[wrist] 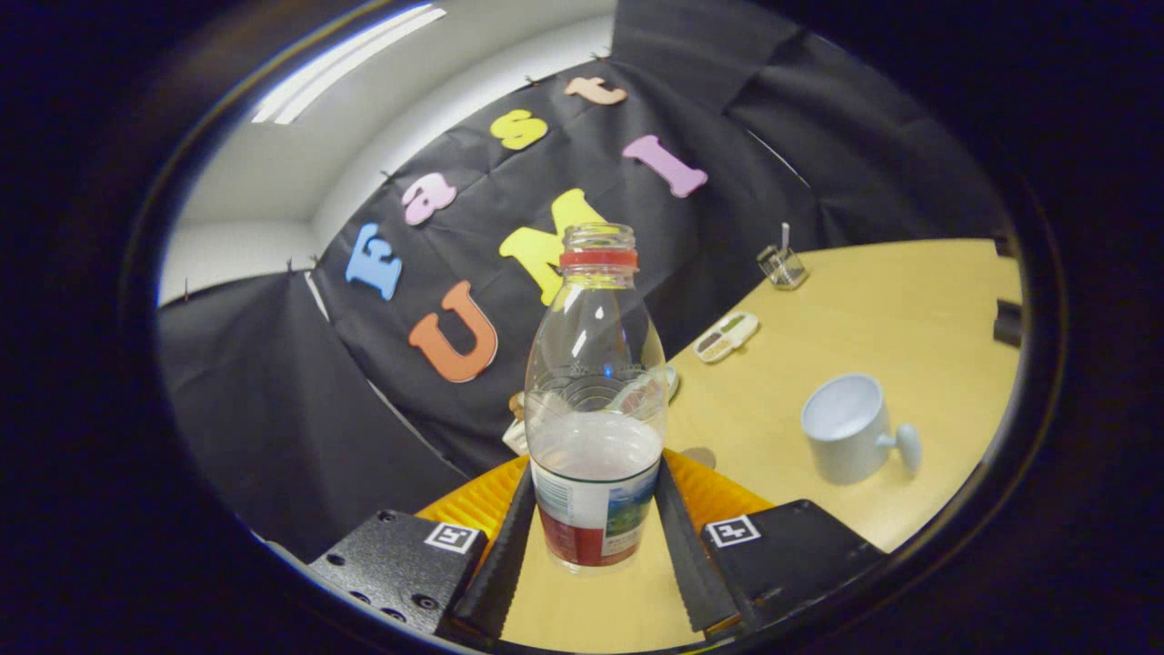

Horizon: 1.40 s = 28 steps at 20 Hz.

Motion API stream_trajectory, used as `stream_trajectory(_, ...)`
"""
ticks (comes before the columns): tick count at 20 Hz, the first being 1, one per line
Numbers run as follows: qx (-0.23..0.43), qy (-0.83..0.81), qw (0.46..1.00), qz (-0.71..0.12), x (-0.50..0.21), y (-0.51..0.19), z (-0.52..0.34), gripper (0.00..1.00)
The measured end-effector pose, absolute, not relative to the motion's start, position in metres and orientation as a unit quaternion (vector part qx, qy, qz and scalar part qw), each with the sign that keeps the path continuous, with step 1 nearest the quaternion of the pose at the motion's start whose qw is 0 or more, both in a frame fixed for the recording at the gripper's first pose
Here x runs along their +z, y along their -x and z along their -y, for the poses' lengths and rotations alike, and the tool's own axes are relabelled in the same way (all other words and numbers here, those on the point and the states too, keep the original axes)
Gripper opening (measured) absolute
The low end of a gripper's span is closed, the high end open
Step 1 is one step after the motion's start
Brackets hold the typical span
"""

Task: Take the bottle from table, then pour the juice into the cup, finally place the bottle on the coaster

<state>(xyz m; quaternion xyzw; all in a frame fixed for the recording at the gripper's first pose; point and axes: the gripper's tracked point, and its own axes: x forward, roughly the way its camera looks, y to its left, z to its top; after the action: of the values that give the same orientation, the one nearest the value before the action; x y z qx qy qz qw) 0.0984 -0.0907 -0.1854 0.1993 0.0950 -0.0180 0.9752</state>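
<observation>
Both fingers grip bottle, seemingly above table.

Wooden table with cup

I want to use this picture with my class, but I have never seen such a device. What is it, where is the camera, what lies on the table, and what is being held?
This is a hand-held gripper with two fingers; a person carries it. The camera rides on it and looks forward along the fingers, so they show at the bottom, and the wide lens bends the scene into a round shape.

Both fingers press on the lower part of a clear bottle, which has no cap and holds some pale liquid. The view is tilted.

On the yellow table lies a pale mug beyond the fingers, to the bottle's right. Farther off are a small compartmented tray and a little clear container with a stick in it.
</observation>
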Motion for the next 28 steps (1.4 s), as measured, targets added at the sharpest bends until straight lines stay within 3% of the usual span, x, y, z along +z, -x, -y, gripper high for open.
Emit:
stream_trajectory(3,-0.023,-0.097,0.992,-0.071,-0.172,-0.083,0.096,0.76)
stream_trajectory(13,-0.047,-0.016,0.998,-0.051,-0.168,-0.091,0.101,0.77)
stream_trajectory(20,-0.051,0.019,0.997,-0.048,-0.152,-0.147,0.086,0.77)
stream_trajectory(28,-0.063,0.065,0.991,-0.102,-0.184,-0.233,0.099,0.78)
